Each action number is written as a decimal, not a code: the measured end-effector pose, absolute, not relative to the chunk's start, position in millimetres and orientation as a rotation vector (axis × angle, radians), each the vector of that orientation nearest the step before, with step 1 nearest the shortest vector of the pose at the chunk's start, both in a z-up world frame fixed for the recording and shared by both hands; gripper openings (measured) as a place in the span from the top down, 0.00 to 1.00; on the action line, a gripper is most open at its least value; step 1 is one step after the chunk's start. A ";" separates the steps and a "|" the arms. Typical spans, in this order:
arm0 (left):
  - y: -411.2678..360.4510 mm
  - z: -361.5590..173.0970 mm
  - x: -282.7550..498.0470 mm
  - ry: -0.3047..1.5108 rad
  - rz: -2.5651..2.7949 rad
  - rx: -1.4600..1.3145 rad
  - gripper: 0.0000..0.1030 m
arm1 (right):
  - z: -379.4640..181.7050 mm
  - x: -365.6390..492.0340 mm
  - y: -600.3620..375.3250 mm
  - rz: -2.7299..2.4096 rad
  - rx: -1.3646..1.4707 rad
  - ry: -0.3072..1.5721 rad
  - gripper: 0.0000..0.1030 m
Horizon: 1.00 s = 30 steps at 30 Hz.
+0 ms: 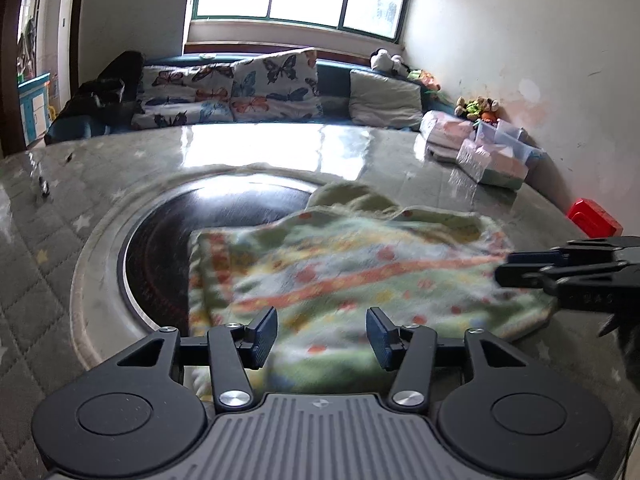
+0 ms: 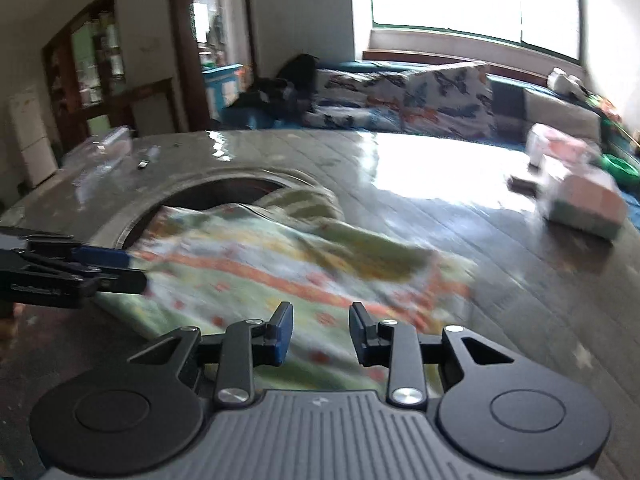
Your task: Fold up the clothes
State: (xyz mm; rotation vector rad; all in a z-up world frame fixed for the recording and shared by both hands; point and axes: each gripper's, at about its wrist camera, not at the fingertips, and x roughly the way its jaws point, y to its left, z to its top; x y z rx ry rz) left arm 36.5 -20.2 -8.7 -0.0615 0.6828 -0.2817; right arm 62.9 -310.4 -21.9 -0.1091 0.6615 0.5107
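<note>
Quilted table (image 1: 120,184), glossy cover, round dark inset (image 1: 160,236) at centre. Garment (image 1: 340,264), green with orange stripes, lies partly over the inset, directly ahead of both tools. Left gripper (image 1: 322,334) spread, nothing between fingers. Right gripper (image 2: 320,332) likewise spread, empty. Wrapped boxes (image 1: 480,148) far right, red box (image 1: 592,218) beside them, well apart from garment.

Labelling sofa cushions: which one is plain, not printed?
The plain grey cushion at the sofa's right end, beside the stuffed toys; the others, the butterfly-print cushions, sit left of it.
</note>
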 end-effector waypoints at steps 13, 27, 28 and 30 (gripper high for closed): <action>-50.9 -8.9 79.0 0.680 -0.329 -0.050 0.50 | -35.6 78.3 -280.5 0.566 -0.165 0.693 0.70; -58.6 -22.4 117.5 0.716 -0.328 -0.067 0.48 | -39.7 144.1 -315.7 0.423 -0.078 0.719 0.70; -56.6 -21.2 118.2 0.715 -0.324 -0.072 0.48 | -38.4 144.8 -317.6 0.414 -0.072 0.718 0.70; -53.0 -17.7 120.3 0.705 -0.307 -0.079 0.51 | -35.1 145.4 -321.1 0.399 -0.061 0.716 0.70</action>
